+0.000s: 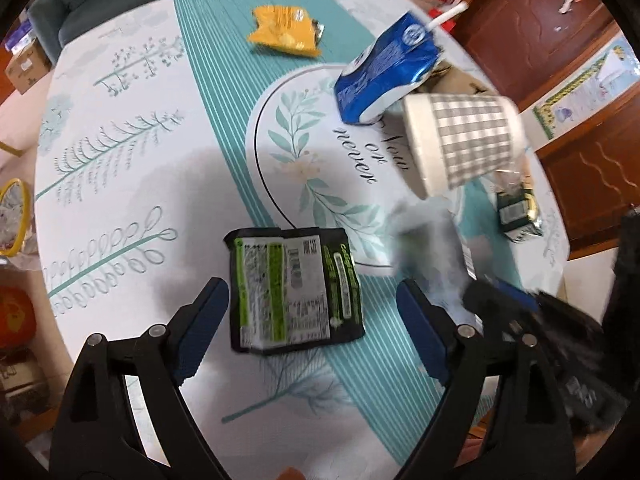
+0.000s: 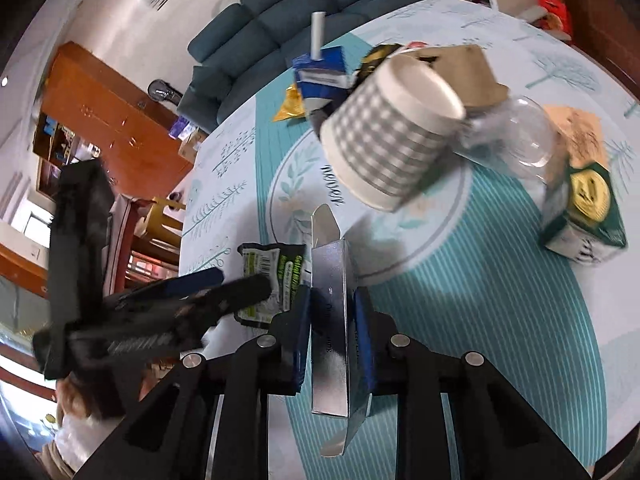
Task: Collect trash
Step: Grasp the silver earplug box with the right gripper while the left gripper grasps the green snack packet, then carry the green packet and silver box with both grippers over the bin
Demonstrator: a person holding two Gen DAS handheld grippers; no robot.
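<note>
My left gripper (image 1: 312, 292) is open, its fingers on either side of a flat black and green wrapper (image 1: 294, 290) lying on the table; the wrapper also shows in the right wrist view (image 2: 276, 276). My right gripper (image 2: 332, 304) is shut on a small silvery carton (image 2: 330, 320) and holds it just above the table. In the left wrist view that carton is a grey blur (image 1: 432, 248) to the right. A checked paper cup (image 1: 460, 140) (image 2: 392, 132) lies on its side. A blue drink carton (image 1: 384, 72) (image 2: 320, 76) with a straw stands behind it.
A yellow snack packet (image 1: 286, 32) lies at the far side of the table (image 1: 120, 160). A green box (image 2: 584, 216) (image 1: 518, 210), a clear plastic bottle (image 2: 516, 140) and a brown cardboard piece (image 2: 468, 68) lie to the right. A sofa (image 2: 280, 28) stands beyond the table.
</note>
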